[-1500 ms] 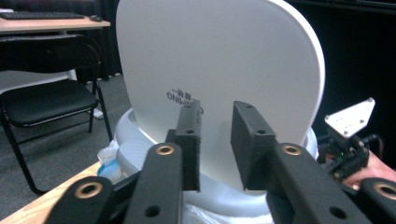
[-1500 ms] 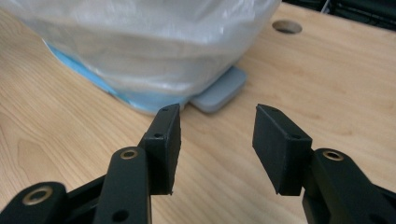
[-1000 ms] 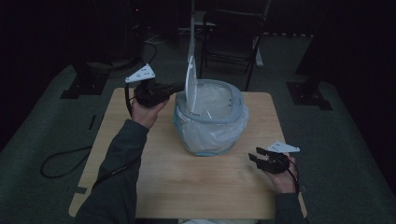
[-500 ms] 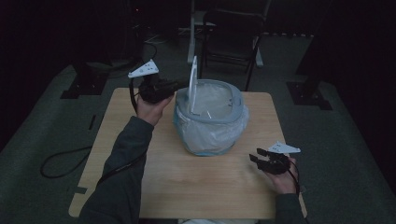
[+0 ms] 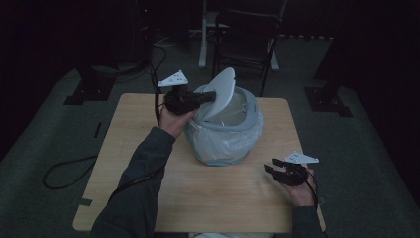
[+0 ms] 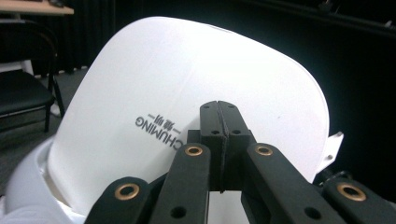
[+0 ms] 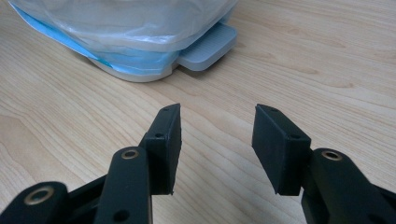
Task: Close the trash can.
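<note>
A small grey pedal bin [image 5: 225,136] lined with a clear plastic bag stands mid-table. Its white lid [image 5: 221,91] is tilted halfway down over the opening. My left gripper [image 5: 211,97] is shut with nothing between its jaws, and its tips rest against the lid's left side. In the left gripper view the closed tips [image 6: 218,108] sit in front of the white lid [image 6: 187,74], which bears printed lettering. My right gripper [image 5: 271,166] stands open low over the table at the front right. In its own view the open gripper [image 7: 217,126] faces the bin's grey pedal [image 7: 208,45] and bagged base [image 7: 121,28].
The wooden table [image 5: 148,148] has bare room to the left and in front of the bin. A dark folding chair [image 5: 245,34] stands behind the table. A cable [image 5: 64,171] loops on the floor at the left.
The lid stood nearly upright a second ago and now leans down over the bin. My left gripper has moved right with it, against the lid. The right gripper has stayed put.
</note>
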